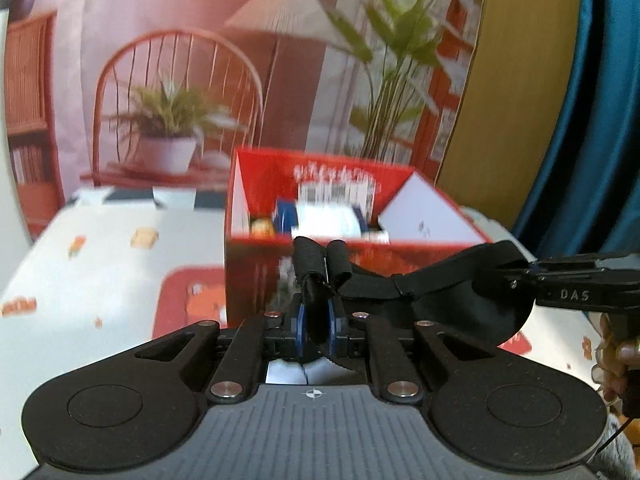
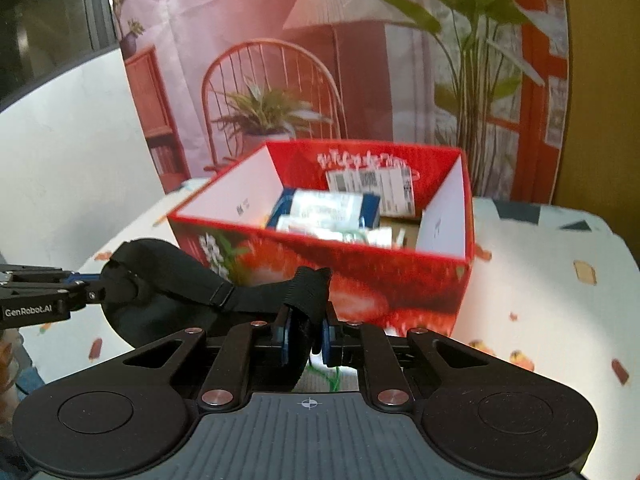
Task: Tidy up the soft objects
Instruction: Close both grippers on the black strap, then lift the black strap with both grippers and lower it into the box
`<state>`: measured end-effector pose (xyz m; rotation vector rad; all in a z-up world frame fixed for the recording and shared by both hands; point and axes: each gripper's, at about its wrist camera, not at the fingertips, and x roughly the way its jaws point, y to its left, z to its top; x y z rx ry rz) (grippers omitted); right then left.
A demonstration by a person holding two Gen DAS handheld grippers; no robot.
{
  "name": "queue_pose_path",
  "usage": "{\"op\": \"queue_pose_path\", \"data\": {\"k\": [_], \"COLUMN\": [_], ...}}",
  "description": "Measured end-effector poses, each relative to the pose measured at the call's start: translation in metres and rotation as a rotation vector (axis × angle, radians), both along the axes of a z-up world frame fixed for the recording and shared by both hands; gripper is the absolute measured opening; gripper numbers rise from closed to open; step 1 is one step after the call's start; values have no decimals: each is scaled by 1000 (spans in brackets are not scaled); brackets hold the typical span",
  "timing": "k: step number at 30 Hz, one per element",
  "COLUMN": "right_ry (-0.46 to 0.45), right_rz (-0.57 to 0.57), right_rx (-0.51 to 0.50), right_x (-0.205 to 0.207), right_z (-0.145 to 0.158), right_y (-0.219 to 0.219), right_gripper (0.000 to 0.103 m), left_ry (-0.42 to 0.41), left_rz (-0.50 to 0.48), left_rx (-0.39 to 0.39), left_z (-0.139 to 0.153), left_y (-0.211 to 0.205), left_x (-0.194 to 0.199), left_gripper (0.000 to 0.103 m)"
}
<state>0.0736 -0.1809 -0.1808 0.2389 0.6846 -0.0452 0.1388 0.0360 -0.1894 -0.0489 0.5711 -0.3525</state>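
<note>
Above the table (image 1: pixel 92 272), in front of an open red box (image 1: pixel 256 272): a black eye mask (image 1: pixel 472 300) stretched between two grippers. Left gripper (image 1: pixel 318 326), fingers nearly closed, pinching the folded elastic strap (image 1: pixel 316 268) of the mask; strap end poking up past the fingertips toward 12 o'clock. In the left wrist view, right gripper (image 1: pixel 520 270) entering from 3 o'clock, clamped on the rounded mask edge. In the right wrist view, right gripper (image 2: pixel 306 334) likewise squeezed on black fabric, with the left gripper (image 2: pixel 90 286) at 9 o'clock gripping the far end. Inside the box, blue-and-white packets (image 2: pixel 332 208) and a white label (image 2: pixel 372 188), blurred. Behind, at 12 o'clock, a printed backdrop (image 2: pixel 280 60) showing chair, lamp and plants. Patterned white cloth over the table.
</note>
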Motion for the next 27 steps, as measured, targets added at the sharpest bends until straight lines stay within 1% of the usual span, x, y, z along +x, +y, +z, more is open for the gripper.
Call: {"op": "queue_pose_path", "data": {"k": [4,8,11,16,19,22,24,27], "right_ry": [-35,-71,-91,-106,-102,-82,-49,0], "right_rz": [11,4,2,-7,-20,-34,-42,-38], "right_rx": [-12,-3,-20,-67,-104,-118,-117,-106], "right_x": [13,32,51,85,105,122,132,142], "right_z": [12,24,32,38,35,24,13,-6], "right_y": [-5,-15,-22,-34,-41,-47,-51,-55], "right_gripper": [13,13,12,12,12,12,12,12], "left_ry": [-52,-94,-118,-156,-135,-70,-27,37], "left_rz": [6,30,47,64,61,47,35,24], "left_rx": [6,16,25,66,98,113,127,178], "left_z": [18,31,38,45,41,32,24,12], "left_y": [-3,-7,-12,-25,-34,-39,-40,-44], "left_x": [10,29,48,79,103,126,137,148], "left_gripper": [12,12,11,11,11,11,11,11]}}
